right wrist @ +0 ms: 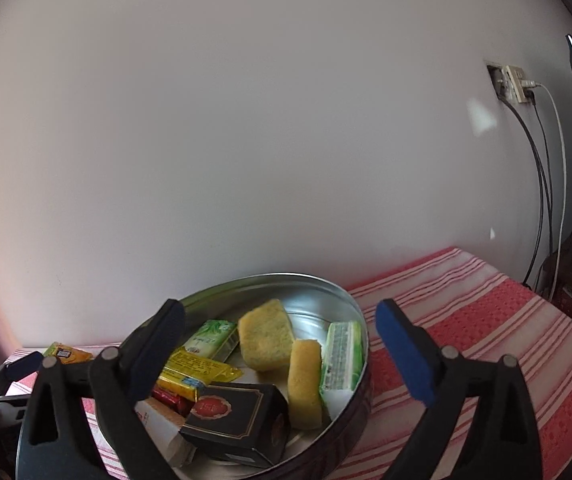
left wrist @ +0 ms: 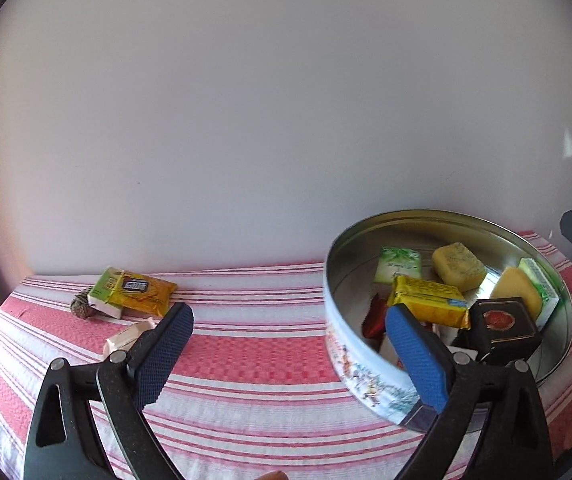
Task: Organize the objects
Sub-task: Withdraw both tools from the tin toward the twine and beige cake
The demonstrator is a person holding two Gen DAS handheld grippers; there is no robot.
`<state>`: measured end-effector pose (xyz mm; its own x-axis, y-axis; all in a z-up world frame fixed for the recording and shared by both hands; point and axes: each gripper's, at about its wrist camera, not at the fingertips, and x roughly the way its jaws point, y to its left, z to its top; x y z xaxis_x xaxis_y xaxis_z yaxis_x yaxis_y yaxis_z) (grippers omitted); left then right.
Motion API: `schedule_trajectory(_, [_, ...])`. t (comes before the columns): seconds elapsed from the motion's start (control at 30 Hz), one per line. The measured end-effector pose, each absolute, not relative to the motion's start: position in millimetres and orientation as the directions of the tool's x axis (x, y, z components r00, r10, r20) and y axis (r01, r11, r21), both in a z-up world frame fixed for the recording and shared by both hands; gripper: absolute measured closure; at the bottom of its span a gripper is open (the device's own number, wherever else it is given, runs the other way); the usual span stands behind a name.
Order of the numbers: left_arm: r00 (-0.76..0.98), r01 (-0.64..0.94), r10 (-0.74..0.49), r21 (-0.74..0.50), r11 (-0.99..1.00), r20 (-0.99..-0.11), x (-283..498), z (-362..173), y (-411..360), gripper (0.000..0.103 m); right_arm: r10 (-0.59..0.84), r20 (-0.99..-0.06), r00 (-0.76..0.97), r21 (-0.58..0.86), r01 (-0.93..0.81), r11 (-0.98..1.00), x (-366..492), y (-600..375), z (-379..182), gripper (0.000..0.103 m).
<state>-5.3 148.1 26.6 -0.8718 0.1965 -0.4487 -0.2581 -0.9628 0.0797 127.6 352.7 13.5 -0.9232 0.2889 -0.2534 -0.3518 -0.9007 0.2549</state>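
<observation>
Round tin (right wrist: 350, 300) at 6 o'clock, loose packets (left wrist: 137, 294) at 9 only in left view, left gripper (left wrist: 288, 322) and right gripper (right wrist: 279, 316) both wide, empty.

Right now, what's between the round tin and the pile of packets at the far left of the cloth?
Only bare striped cloth lies between the tin and the packets. The left wrist view shows this.
</observation>
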Motion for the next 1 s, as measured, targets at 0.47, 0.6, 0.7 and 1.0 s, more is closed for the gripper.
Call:
schedule_trajectory(0.47, [-0.946,-0.119,0.043,0.22,-0.968,-0.322,-1.4,12.5,45.7,0.004,0.477,-0.123,-0.871,0.183,-0.492,-0.851,154.6,303.1,21.0,0.002])
schedule_trajectory(0.6, [-0.938,-0.127,0.066,0.16,-0.979,-0.341,-3.2,17.2,10.1,0.004,0.445,-0.128,-0.886,0.169,-0.462,-0.871,154.8,273.6,21.2,0.002])
schedule_trajectory(0.7, [-0.929,-0.139,0.093,0.107,-0.984,-0.357,-7.5,18.8,-11.5,0.004,0.404,-0.142,-0.904,0.17,-0.425,-0.889,150.8,247.3,21.0,0.002])
schedule_trajectory(1.0, [-0.724,-0.223,0.295,-0.193,-0.955,-0.623,-31.3,-15.3,-52.6,0.003,0.204,-0.172,-0.964,0.143,-0.23,-0.963,98.0,144.2,15.9,0.002])
